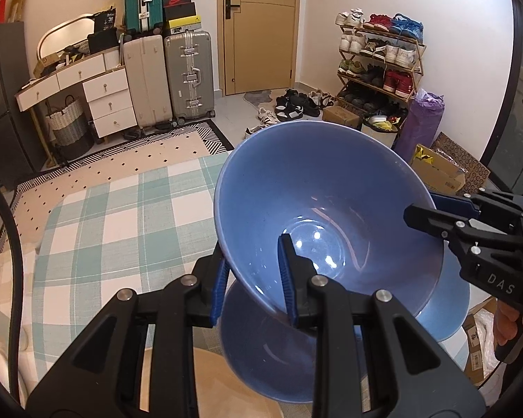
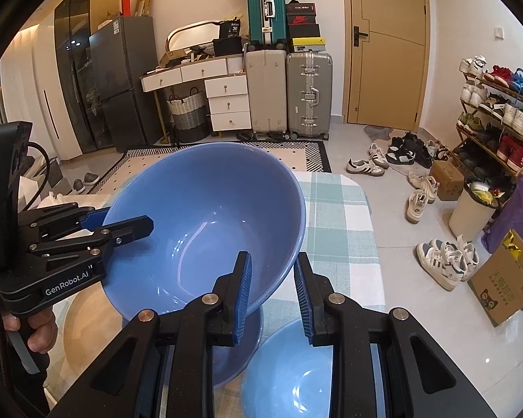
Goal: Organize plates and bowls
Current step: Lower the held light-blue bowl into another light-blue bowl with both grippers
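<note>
A large blue bowl [image 1: 331,191] hangs tilted above the table, gripped from two sides. My left gripper [image 1: 252,278] is shut on its near rim, one pad inside the bowl and one outside. My right gripper [image 1: 425,216] clamps the rim on the right. From the right wrist view the same bowl [image 2: 205,202] fills the middle, with the right gripper [image 2: 273,296] shut on its wall and the left gripper [image 2: 122,223] on its left rim. Below it sit a second blue bowl [image 1: 261,348] [image 2: 233,355] and a paler blue bowl [image 1: 449,299] [image 2: 289,376].
The table wears a green and white checked cloth [image 1: 122,226] [image 2: 338,216]. A tan round plate [image 2: 87,331] lies at its near left. Beyond are suitcases [image 1: 188,76], a shoe rack [image 1: 380,55], loose shoes on the floor [image 2: 422,195] and a cardboard box [image 2: 505,285].
</note>
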`<state>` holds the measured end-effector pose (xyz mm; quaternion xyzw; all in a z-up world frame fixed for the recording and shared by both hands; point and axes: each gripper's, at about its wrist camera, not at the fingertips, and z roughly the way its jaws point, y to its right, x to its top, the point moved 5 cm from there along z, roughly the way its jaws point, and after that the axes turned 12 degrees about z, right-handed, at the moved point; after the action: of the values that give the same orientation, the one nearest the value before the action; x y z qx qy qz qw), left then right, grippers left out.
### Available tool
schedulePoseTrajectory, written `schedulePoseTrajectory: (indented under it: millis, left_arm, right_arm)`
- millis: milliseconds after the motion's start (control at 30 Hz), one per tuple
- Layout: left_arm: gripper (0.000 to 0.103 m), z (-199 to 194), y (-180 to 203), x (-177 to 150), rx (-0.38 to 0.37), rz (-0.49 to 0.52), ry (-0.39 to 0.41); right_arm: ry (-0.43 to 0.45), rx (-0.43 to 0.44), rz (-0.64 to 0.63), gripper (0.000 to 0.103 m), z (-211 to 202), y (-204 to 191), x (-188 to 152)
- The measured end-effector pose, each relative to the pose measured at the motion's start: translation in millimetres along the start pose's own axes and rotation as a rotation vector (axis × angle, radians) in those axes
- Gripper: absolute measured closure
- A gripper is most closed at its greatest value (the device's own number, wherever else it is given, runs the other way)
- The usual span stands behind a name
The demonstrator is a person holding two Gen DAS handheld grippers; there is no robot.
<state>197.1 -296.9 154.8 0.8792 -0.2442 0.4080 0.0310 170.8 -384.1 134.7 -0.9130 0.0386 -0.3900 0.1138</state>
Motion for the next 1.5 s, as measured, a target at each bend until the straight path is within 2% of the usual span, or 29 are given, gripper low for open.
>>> schedulePoseTrajectory:
  millis: [467, 1100, 1500]
  left_arm:
    - [0.08, -7.5, 3.4, -28.5, 0.012, -0.011, -0.026]
    - [0.08, 40.2, -3.9, -54.9, 0.012, -0.017, -0.078]
    - [0.08, 62.7, -11.0, -72.5, 0.009, -0.019, -0.109]
  right_arm:
    - [-0.02, 0.035, 0.012, 0.078, 2.2, -9.0, -19.6]
    - [-0.079, 0.004, -0.002, 0.076, 28.9, -14.6, -52.2]
    - [-0.101, 0.005, 0.006, 0.076, 35.6, -11.9, -56.8]
